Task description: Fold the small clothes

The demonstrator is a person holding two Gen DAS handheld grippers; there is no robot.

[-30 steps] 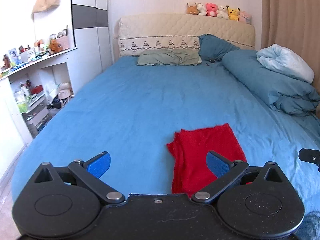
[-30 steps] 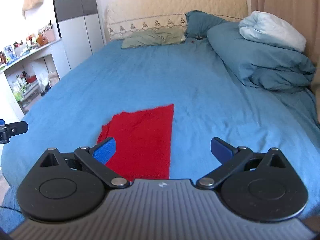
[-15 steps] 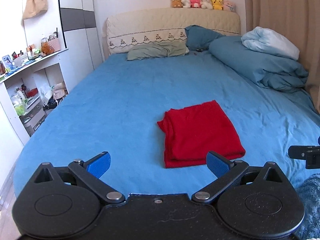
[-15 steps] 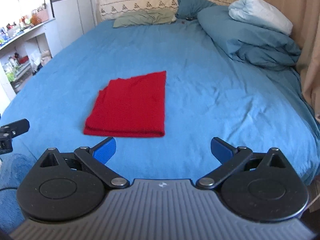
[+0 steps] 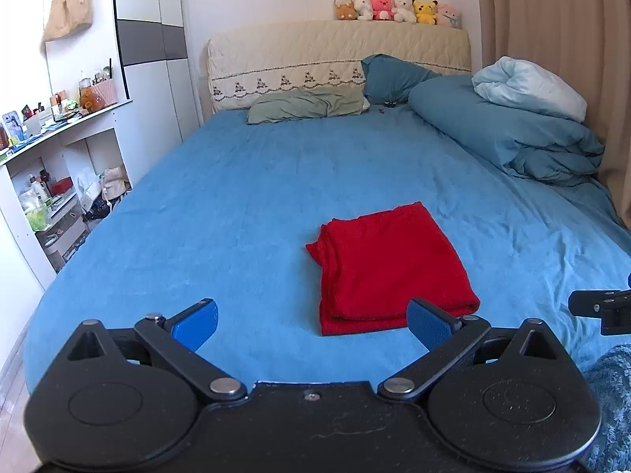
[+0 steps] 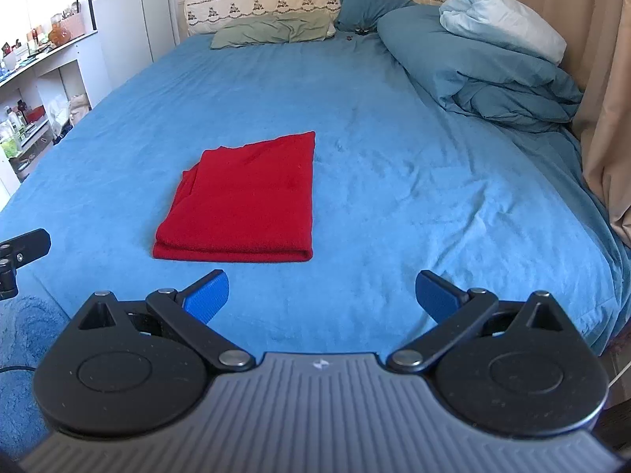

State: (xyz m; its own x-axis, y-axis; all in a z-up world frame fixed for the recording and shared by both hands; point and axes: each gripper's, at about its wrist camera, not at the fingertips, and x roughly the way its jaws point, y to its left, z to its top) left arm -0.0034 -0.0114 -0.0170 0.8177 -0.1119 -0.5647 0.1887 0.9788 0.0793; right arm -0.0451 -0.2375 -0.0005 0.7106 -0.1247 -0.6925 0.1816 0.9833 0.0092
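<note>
A red cloth (image 5: pixel 388 268) lies folded into a neat rectangle on the blue bed (image 5: pixel 244 205), near the foot end. It also shows in the right wrist view (image 6: pixel 248 205). My left gripper (image 5: pixel 311 321) is open and empty, held back from the cloth's near edge. My right gripper (image 6: pixel 321 295) is open and empty, also back from the cloth, which lies ahead and to its left. Neither gripper touches the cloth.
A bundled blue duvet (image 5: pixel 508 134) with a white one on top lies along the right side. Pillows (image 5: pixel 307 104) sit at the headboard. White shelves (image 5: pixel 51 165) with clutter stand left. A curtain (image 6: pixel 603 90) hangs right. A blue rug (image 6: pixel 19 354) lies below.
Both grippers have pulled back and up from the red cloth, which now lies whole in view ahead of them. The cloth has not moved on the bed.
</note>
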